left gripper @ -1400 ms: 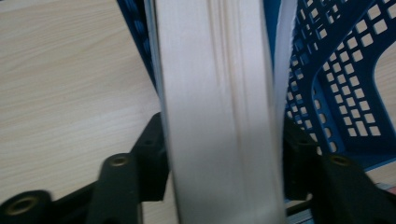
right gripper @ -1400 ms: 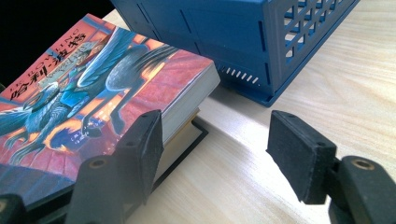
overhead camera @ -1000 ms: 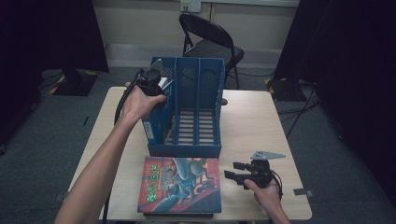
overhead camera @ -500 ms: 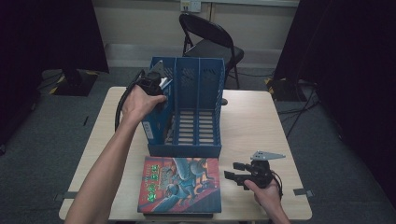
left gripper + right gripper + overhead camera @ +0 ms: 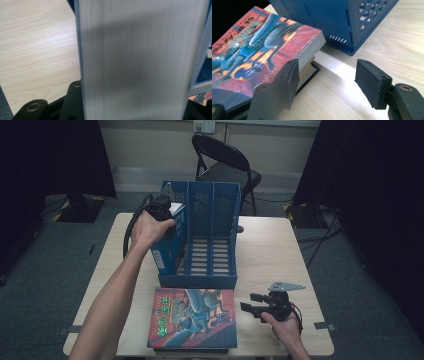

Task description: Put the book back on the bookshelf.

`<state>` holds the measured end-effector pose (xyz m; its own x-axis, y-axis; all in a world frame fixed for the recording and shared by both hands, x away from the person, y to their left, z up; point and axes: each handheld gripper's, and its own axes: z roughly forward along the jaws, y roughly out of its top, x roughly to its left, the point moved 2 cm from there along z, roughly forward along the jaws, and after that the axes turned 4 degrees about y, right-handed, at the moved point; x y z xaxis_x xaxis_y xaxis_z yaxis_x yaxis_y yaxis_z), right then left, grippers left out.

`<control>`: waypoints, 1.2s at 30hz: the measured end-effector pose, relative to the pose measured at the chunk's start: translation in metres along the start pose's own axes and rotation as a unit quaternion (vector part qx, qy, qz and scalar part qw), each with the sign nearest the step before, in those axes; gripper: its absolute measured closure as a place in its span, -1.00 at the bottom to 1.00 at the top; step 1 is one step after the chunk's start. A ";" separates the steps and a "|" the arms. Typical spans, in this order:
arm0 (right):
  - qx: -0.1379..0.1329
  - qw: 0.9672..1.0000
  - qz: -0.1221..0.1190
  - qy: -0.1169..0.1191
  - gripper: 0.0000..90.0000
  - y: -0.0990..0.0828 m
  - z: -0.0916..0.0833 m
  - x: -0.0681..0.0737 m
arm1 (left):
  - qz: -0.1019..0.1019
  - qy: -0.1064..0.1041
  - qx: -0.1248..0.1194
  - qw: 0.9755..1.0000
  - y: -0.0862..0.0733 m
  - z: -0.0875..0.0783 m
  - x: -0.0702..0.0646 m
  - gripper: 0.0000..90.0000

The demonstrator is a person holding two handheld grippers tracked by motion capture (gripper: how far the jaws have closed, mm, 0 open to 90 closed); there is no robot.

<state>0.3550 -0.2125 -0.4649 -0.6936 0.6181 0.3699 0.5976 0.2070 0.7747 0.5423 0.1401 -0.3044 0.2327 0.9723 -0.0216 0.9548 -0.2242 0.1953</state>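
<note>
At the rack's (image 5: 210,237) left slot, the left gripper (image 5: 161,210) is holding a blue book (image 5: 167,247) upright, part-way down into the compartment, its lower corner sitting near the rack's front lip. In the left gripper view the book's page edge (image 5: 140,60) is running between the jaws, which have just been closing on it; the pads themselves are hidden behind the pages, so the grip looks like a pinch on the book.

The risk, as I judge it, is the book catching on the divider or the front lip and jamming at a tilt, since it is leaning slightly rather than dropping straight. A thick book pinched at one top corner could also swing or slip out if the squeeze is light, and a hard push could be dragging the light rack across the table (image 5: 280,250).

The left forearm is stretching forward from the bottom edge, wrist bent over the book's top, gripper pointing down. The right hand (image 5: 285,325) is resting near the table's front right corner, its gripper (image 5: 256,304) lying level and spread with nothing between the pads, aimed toward the picture book (image 5: 262,47) lying flat in front of the rack, one jaw just beside its edge.
</note>
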 end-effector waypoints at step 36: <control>0.009 1.000 -0.003 0.008 -0.21 -0.002 0.002 0.002 | -0.054 0.018 -0.079 0.995 0.022 -0.004 0.005 0.32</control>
<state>0.3532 -0.2107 -0.4670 -0.7034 0.6046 0.3736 0.6002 0.2238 0.7679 0.5636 0.1401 -0.2967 0.1216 0.9924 -0.0162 0.9322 -0.1086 0.3454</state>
